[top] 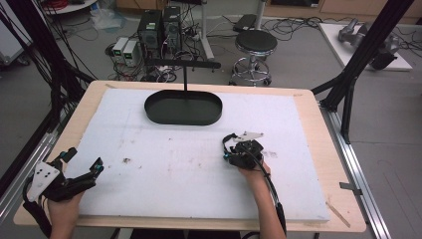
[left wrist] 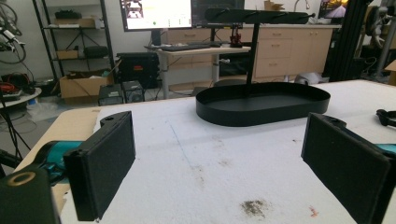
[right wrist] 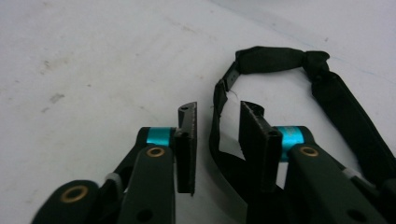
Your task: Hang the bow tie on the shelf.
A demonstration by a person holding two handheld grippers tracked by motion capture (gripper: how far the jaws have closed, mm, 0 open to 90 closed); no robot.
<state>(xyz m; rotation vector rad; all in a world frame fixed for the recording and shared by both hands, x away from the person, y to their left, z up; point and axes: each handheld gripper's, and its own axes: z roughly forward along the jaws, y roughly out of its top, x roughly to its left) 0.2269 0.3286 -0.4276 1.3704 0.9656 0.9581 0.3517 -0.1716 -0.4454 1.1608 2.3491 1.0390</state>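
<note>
A black strap loop [right wrist: 275,58] lies flat on the white foam board [top: 149,149], right of centre [top: 229,139]. My right gripper [top: 230,149] points down over it. In the right gripper view its jaws [right wrist: 218,109] are narrowly apart and straddle one side of the loop, with a small gap on each side. My left gripper [top: 85,158] rests at the board's near left edge with its jaws wide open [left wrist: 224,158] and nothing between them. The strap's end [left wrist: 385,116] peeks in at the right edge of the left gripper view.
A black oval tray [top: 164,107] with an upright T-shaped stand [top: 182,63] sits at the board's far centre, also seen ahead of the left gripper [left wrist: 210,109]. Black frame legs [top: 348,84] stand off the table's right side. A stool [top: 255,44] and computers are beyond.
</note>
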